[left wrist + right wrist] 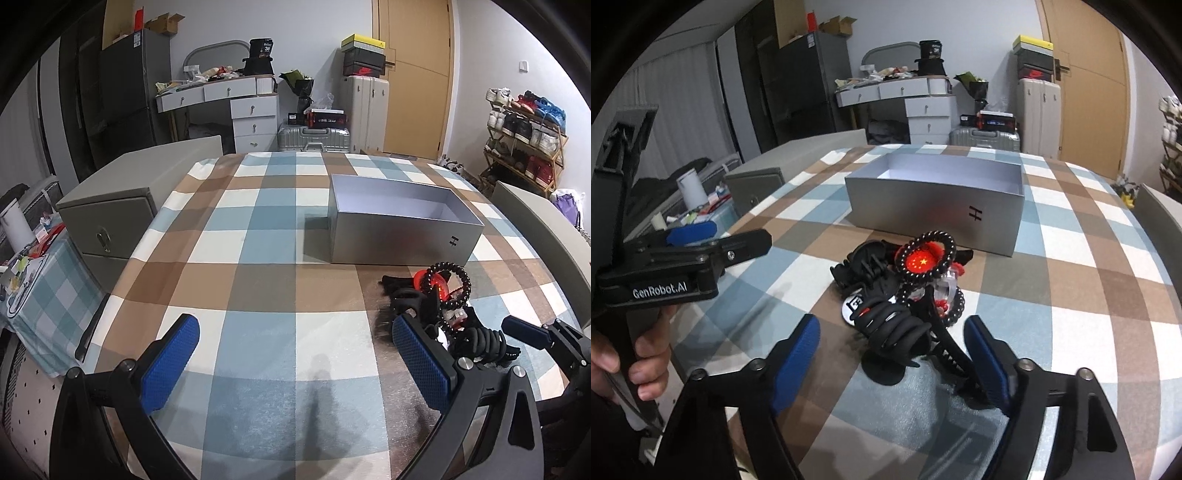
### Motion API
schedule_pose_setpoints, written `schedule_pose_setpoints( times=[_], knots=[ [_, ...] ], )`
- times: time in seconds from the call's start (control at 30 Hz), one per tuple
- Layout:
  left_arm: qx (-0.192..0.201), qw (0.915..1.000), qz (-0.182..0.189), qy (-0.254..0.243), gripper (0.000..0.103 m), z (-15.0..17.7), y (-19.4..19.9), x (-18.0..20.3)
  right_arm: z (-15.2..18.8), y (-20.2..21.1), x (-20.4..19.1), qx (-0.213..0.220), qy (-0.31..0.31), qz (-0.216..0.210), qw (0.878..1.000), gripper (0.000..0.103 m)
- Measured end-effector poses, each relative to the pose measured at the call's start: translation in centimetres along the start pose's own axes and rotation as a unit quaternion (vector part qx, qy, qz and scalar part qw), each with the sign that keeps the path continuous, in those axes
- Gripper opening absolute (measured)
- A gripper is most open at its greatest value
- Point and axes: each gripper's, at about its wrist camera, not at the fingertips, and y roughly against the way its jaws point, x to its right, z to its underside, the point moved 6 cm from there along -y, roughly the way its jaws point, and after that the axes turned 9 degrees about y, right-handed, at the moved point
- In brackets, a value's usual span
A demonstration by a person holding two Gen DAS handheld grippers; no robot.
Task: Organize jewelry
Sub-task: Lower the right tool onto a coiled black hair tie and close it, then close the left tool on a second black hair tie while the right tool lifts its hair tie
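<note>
Left-wrist view, left to right. A grey drawer cabinet (110, 225) stands at the left edge of the table, which is covered by a checked cloth (258, 258) in blue, brown and white. The left gripper (295, 365) hangs over bare cloth with its blue-padded jaws spread wide and nothing between them. Beyond it, right of centre, an open silver box (402, 225) sits on the cloth; what can be seen of its interior is bare. Near the box's front wall lies the jewelry pile (439, 310): black claw hair clips, a black beaded bracelet looped around a red badge, and clear and red pieces. The left gripper's right finger (421, 365) stands just beside the pile's near left edge; whether they touch cannot be told. At far right a blue fingertip (524, 332) of the other gripper enters the frame.

Right-wrist view, left to right. A hand (635, 365) holds the left gripper's handle, and that gripper's body, marked "GenRobot.AI", lies level at the left. The right gripper (894, 358) is lowered at the near side of the pile (901, 295), with its jaws apart. A black claw clip (905, 336) lies between the pads. The left pad (798, 358) stands clear of it. Contact at the right pad (986, 358) cannot be told. The beaded bracelet (927, 256) with the red star badge tops the pile, and the silver box (938, 206), marked "H", stands just behind.
</note>
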Motion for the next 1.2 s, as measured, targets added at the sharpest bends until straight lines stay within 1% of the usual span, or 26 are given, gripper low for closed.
schedule_pose_setpoints(
  times=[0.03,0.1,0.2,0.23,0.37,0.57,0.8,1.03,1.2],
  knots=[
    [0.002,1.0,0.0,0.0,0.102,0.0,0.0,0.0,0.0,-0.1,-0.1,-0.002,0.003,0.001,1.0,0.067],
    [0.002,1.0,-0.001,0.001,0.102,0.0,0.0,-0.1,0.1,-0.2,-0.1,-0.006,0.005,0.009,1.0,0.064],
    [0.0,1.0,0.001,0.004,0.102,0.0,-0.2,-0.2,0.4,-0.4,0.1,-0.014,0.003,0.009,1.0,0.043],
    [0.0,1.0,0.001,0.004,0.102,0.0,-0.2,-0.2,0.4,-0.4,0.0,-0.013,0.003,0.007,1.0,0.041],
    [0.0,1.0,0.001,0.004,0.102,0.0,-0.2,-0.2,0.4,-0.3,0.1,-0.006,0.001,0.006,1.0,0.041],
    [-0.002,1.0,0.002,0.001,0.102,-0.1,-0.3,0.0,-0.1,0.7,0.1,0.02,-0.007,-0.016,1.0,0.04],
    [-0.006,1.0,0.005,-0.006,0.102,-0.1,-0.5,0.4,-1.0,2.3,0.9,0.054,-0.04,-0.045,0.997,0.04],
    [-0.023,0.9997,0.008,-0.007,0.102,-0.1,-1.6,0.9,-2.2,3.4,1.8,0.083,-0.058,-0.049,0.994,0.04],
    [-0.038,0.9991,0.012,-0.012,0.102,-0.1,-2.7,1.6,-2.6,3.7,2.9,0.096,-0.07,-0.053,0.991,0.04]
  ],
)
